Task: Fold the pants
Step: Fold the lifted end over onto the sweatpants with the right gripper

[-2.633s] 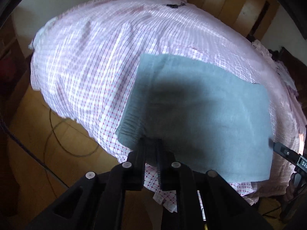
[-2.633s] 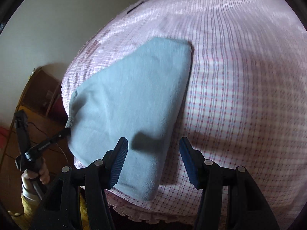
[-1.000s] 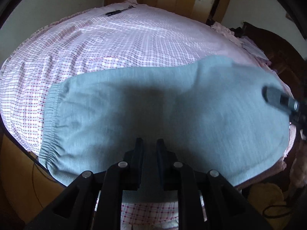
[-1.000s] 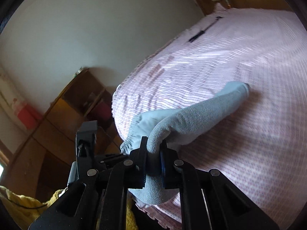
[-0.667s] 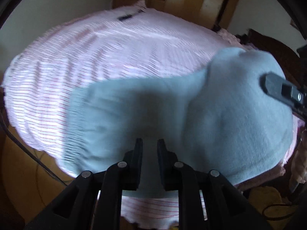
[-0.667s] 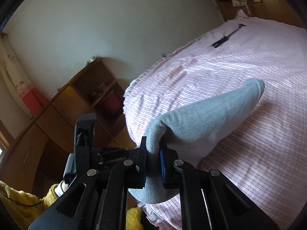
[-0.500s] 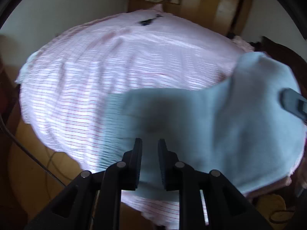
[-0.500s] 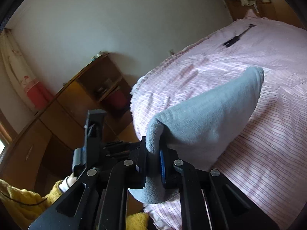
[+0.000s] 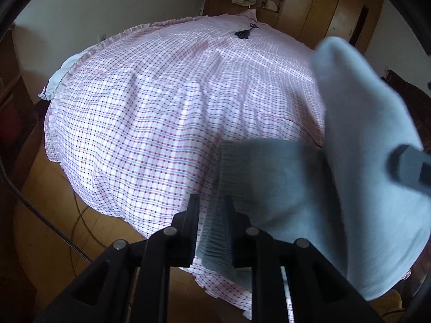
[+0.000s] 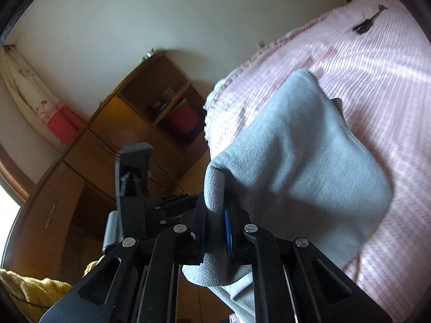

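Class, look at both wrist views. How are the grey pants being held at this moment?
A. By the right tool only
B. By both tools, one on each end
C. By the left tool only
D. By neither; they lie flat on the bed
B: the left tool clamps the gathered waistband of the grey pants, and the right tool pinches a raised fold of them.

checked pink bed (image 9: 150, 123) bears grey pants (image 9: 269, 177) and a dark object (image 9: 243, 34).

Checked pink bedsheet (image 9: 150, 123) covers bed — small dark object (image 9: 243, 34) at far edge; wooden wardrobe (image 9: 331, 13) behind.
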`<state>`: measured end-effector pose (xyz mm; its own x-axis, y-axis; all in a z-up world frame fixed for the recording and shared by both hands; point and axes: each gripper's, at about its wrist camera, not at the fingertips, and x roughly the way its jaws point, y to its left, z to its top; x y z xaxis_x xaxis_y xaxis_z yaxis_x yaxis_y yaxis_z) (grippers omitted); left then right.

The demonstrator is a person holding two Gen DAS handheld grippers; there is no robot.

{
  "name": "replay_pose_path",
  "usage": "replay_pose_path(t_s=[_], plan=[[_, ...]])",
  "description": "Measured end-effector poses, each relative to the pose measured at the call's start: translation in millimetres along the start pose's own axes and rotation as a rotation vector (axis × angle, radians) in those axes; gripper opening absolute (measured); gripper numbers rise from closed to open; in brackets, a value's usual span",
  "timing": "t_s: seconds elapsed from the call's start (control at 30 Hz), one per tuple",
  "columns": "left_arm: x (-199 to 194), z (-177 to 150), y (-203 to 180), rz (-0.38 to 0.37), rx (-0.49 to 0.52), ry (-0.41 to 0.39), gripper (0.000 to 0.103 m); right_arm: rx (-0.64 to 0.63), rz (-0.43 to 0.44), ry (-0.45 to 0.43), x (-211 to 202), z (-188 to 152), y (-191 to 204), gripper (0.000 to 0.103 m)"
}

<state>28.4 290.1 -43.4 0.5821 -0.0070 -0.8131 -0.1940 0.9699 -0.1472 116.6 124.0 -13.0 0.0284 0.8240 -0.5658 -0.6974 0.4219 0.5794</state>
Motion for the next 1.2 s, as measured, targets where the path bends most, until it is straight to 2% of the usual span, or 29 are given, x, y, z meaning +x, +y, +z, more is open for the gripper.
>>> replay_pose_path(t_s=[0.17, 0.3, 0.5, 0.6, 0.7, 0.77, 0.87, 0.97, 1.0, 1.13, 1.2], plan=[[2, 0, 12, 0.022, -0.012, -0.005, 0.017, 0.021, -0.029, 0.049, 39, 0, -7, 0.005], [1, -1, 24, 0.037, -0.037, 0.000, 0.017, 0.033, -0.036, 0.080, 56, 1, -8, 0.014], [-15, 1, 34, 0.050, -0.046, -0.028, 0.017, -0.023, -0.056, 0.058, 41, -3, 7, 0.023], [-28, 4, 31, 0.053, -0.037, -0.050, 0.025, -0.069, -0.098, 0.032, 21, -8, 10, 0.024], [-41, 6, 22, 0.016, -0.021, -0.077, 0.031, -0.082, -0.183, 0.021, 4, -15, 4, 0.024], [-47, 6, 13, -0.035, -0.011, -0.075, 0.034, -0.068, -0.231, 0.025, -4, -22, -5, 0.024], [-48, 4, -2, -0.109, 0.004, -0.056, 0.035, -0.045, -0.270, 0.038, -10, -34, -17, 0.024], [-42, -3, -17, -0.140, 0.031, -0.035, 0.035, -0.020, -0.294, 0.062, -9, -45, -30, 0.024], [-38, -6, -19, -0.130, 0.042, -0.022, 0.035, -0.016, -0.294, 0.066, -8, -48, -32, 0.024], [-13, -22, -21, -0.004, 0.107, 0.028, 0.036, -0.057, -0.304, 0.080, 0, -55, -33, 0.024], [1, -29, -18, 0.028, 0.123, 0.040, 0.046, -0.078, -0.323, 0.085, 3, -56, -30, 0.024]])
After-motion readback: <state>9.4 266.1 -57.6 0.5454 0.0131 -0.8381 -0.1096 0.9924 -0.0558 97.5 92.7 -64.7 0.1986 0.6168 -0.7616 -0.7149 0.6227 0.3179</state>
